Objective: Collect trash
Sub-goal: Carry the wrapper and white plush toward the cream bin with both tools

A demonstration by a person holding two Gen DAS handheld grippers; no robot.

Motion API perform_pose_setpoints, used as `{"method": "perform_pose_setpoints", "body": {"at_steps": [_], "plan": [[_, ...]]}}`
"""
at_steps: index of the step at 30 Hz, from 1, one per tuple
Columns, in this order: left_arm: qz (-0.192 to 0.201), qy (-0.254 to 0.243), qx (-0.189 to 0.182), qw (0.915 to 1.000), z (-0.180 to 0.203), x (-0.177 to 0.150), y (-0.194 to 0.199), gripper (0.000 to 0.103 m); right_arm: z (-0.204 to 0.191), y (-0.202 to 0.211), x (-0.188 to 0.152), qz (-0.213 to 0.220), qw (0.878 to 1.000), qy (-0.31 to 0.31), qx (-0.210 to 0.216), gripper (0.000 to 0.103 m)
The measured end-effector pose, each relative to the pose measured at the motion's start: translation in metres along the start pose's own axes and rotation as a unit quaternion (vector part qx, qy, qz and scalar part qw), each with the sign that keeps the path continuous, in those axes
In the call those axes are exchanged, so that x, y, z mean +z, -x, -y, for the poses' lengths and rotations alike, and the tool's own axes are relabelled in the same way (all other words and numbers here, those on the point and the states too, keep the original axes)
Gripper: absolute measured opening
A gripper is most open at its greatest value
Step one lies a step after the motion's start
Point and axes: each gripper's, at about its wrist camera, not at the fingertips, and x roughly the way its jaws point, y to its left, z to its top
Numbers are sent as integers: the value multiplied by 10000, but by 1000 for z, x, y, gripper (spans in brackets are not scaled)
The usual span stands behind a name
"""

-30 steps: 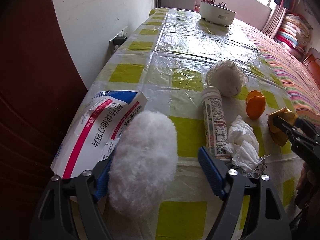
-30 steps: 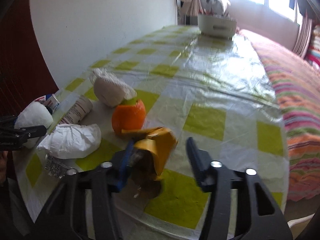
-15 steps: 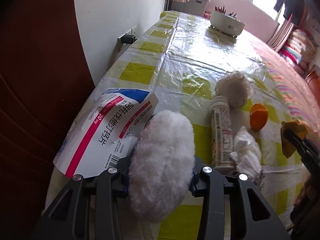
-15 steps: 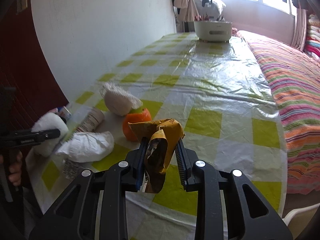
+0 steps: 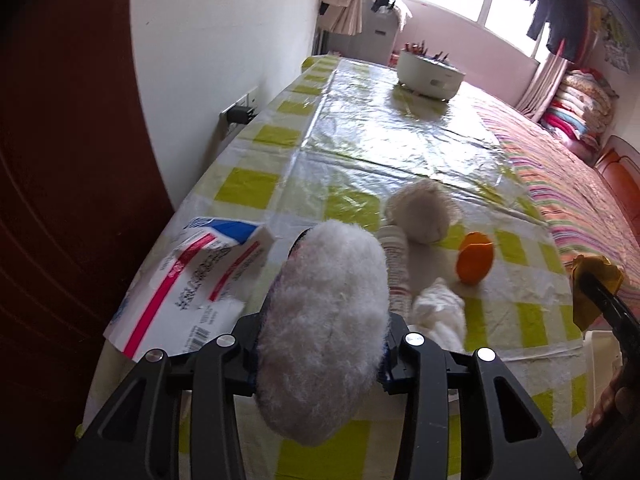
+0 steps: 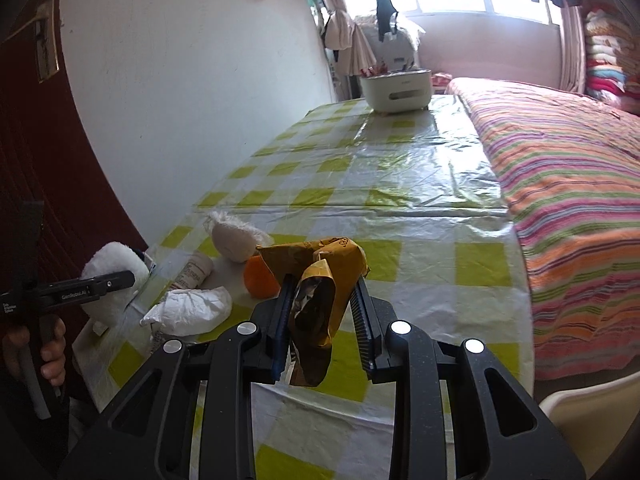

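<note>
Left gripper [image 5: 324,344] jaws clamp a fluffy white wad [image 5: 324,328]; right gripper [image 6: 324,320] jaws, narrowly parted, pinch a crumpled yellow wrapper [image 6: 320,280] above the worktop [image 6: 420,216].

Fluffy white fibre wad [image 5: 324,332], matt and fuzzy, pressed between matt black plastic gripper fingers [image 5: 416,364]. Crumpled yellow wrapper [image 6: 320,296] with a shiny foil-like inside. Glossy clear plastic film over a yellow-and-white checked tablecloth [image 5: 384,140] (creased, catching window glare). Printed paper medicine box [image 5: 192,280], smooth and torn. Crumpled white tissue [image 6: 192,310], matt. Orange peel [image 6: 260,282], dull and pitted. Striped woven cloth bedcover [image 6: 568,200]. Smooth white plastic container [image 6: 396,90].
</note>
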Motion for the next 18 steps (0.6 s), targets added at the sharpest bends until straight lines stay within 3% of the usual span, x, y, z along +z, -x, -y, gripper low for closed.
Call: {"method": "perform_pose_setpoints", "body": {"at_steps": [18], "plan": [[33, -778, -783, 9939, 91, -9, 7, 40, 51, 42, -11, 295, 9976, -351, -526, 27]]}}
